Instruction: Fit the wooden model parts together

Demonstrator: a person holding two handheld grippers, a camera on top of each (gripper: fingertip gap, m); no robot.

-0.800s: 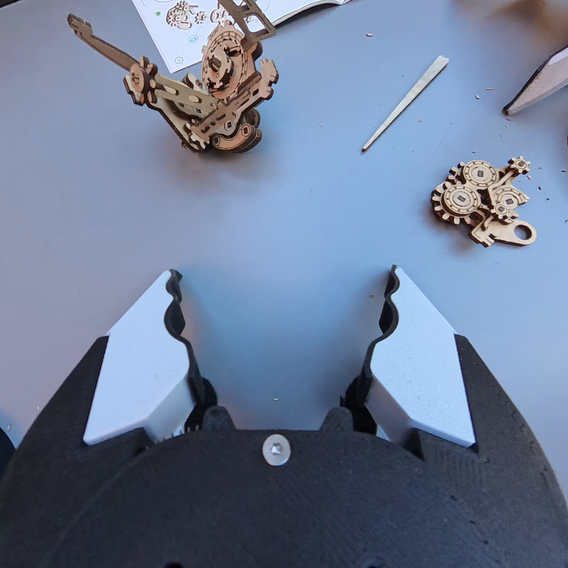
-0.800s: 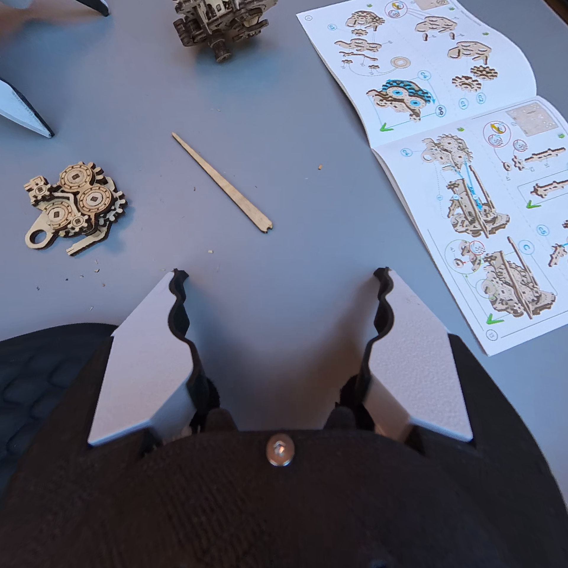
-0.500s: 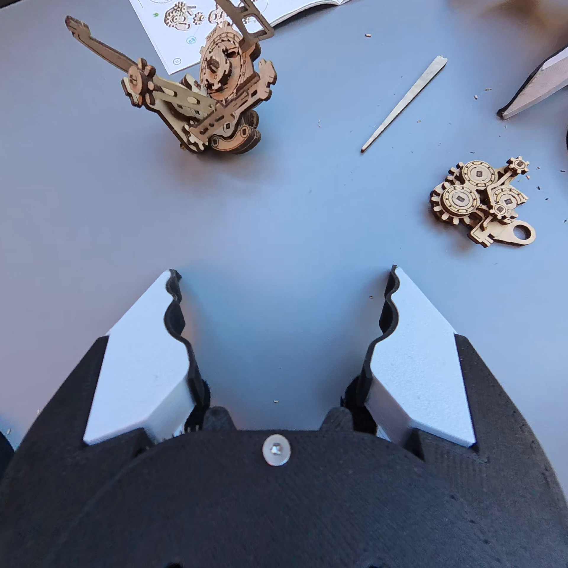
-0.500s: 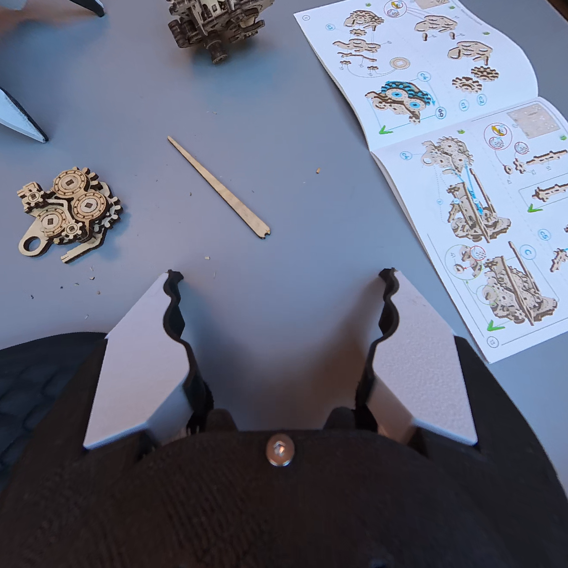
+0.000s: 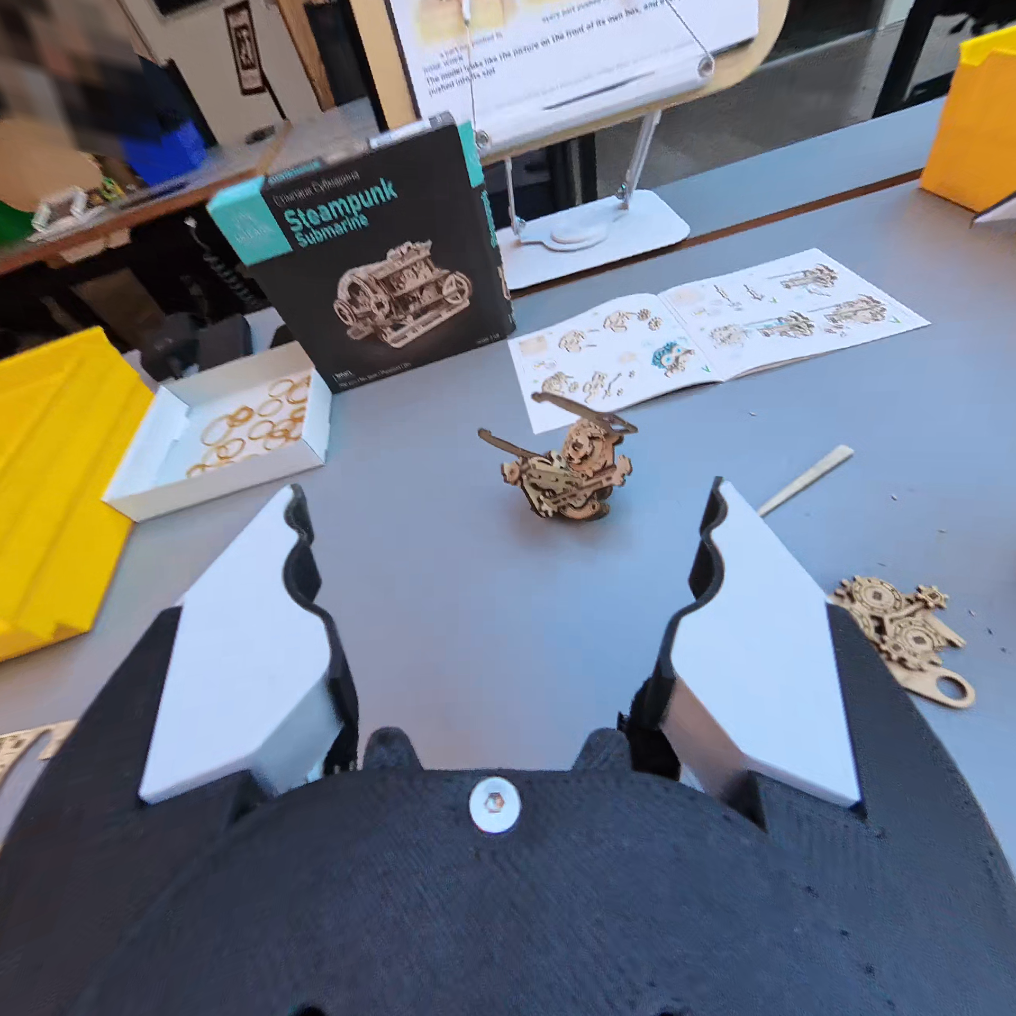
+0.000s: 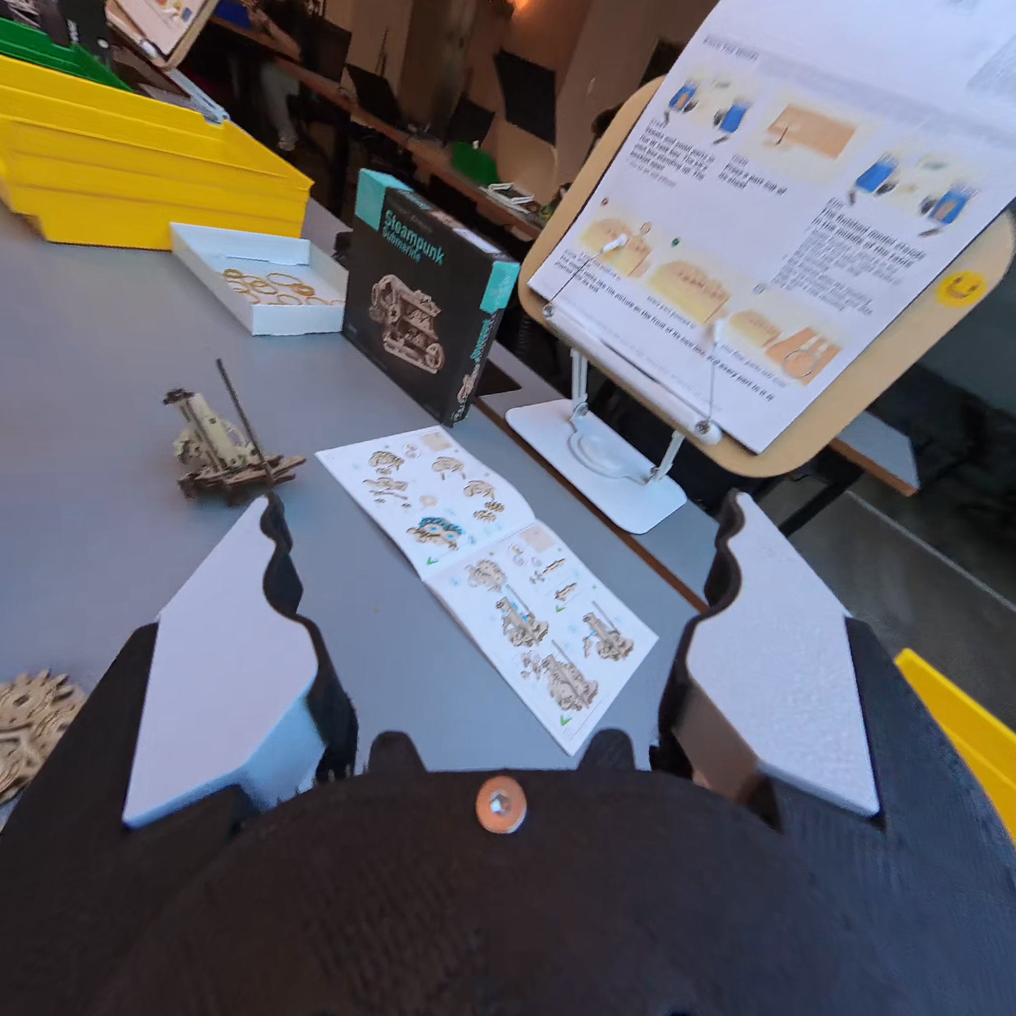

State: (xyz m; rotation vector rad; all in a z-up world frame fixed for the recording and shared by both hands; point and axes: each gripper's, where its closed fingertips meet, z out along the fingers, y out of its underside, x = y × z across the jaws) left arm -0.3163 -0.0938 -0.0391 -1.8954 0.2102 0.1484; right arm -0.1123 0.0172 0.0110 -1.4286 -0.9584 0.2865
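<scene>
A part-built wooden model (image 5: 566,473) with long arms stands on the grey table (image 5: 467,605), ahead of my left gripper (image 5: 506,495), which is open and empty. A flat wooden gear assembly (image 5: 901,632) lies to its right, partly behind the right finger. A thin wooden stick (image 5: 802,479) lies farther right. In the right wrist view the model (image 6: 225,445) stands ahead to the left and the gear assembly (image 6: 27,725) shows at the left edge. My right gripper (image 6: 497,508) is open and empty, above the open instruction booklet (image 6: 484,572).
The booklet (image 5: 714,335) lies behind the model. A black kit box (image 5: 379,264) stands upright at the back, beside a white tray of wooden rings (image 5: 231,434). Yellow bins (image 5: 49,484) sit left and far right. A document stand (image 6: 769,231) holds a printed sheet behind the table. Left tips and right tips are each some 15 centimeters from the thin wooden stick (image 5: 802,479).
Both grippers have tilted up from looking down at the table to looking forward across it, so the box, tray, bins and stand come into view. Both stay open and empty.
</scene>
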